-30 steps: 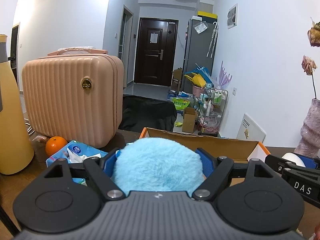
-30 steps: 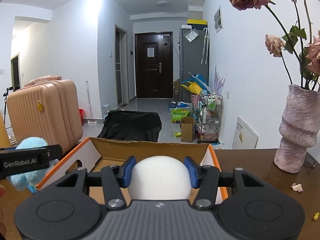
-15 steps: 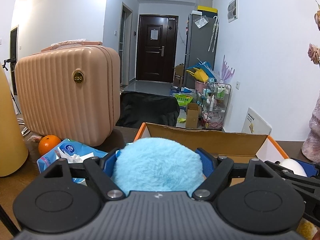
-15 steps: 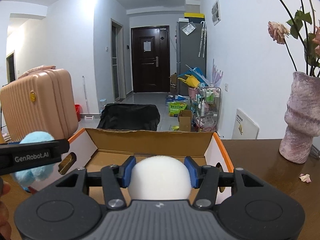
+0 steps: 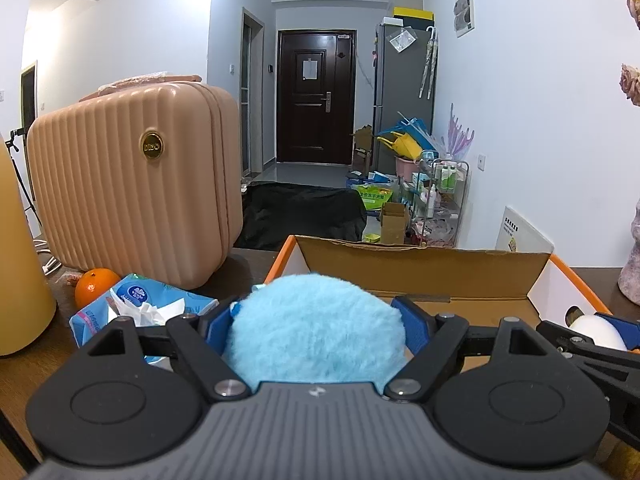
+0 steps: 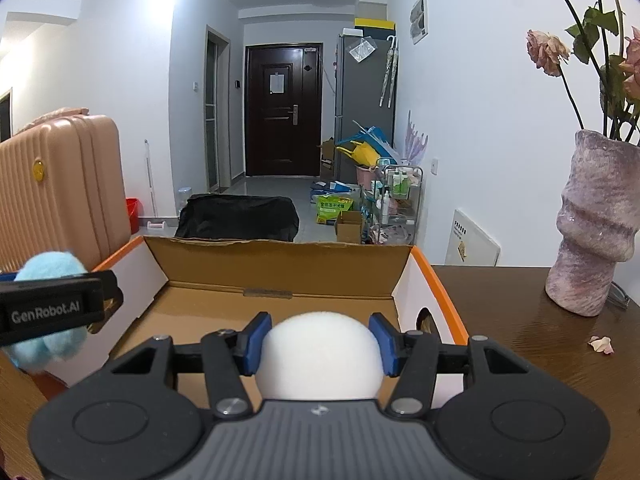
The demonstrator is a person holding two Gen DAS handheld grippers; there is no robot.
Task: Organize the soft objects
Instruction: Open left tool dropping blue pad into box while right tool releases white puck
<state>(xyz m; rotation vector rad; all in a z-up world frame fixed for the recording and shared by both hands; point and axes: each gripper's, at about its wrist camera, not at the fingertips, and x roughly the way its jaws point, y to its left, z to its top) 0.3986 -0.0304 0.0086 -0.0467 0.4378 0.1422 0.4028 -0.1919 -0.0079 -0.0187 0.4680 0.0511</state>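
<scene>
My left gripper is shut on a fluffy blue ball, held near the left front corner of an open cardboard box with orange-edged white flaps. My right gripper is shut on a smooth white ball and holds it over the box's near edge. The blue ball also shows at the left of the right wrist view. The white ball shows at the right edge of the left wrist view.
A pink ribbed suitcase stands left of the box, with an orange and a blue tissue pack before it. A yellow bottle is at far left. A purple vase with dried roses stands right on the brown table.
Both grippers have moved forward toward the box with their balls still held. The box now looks larger and nearer in both views.
</scene>
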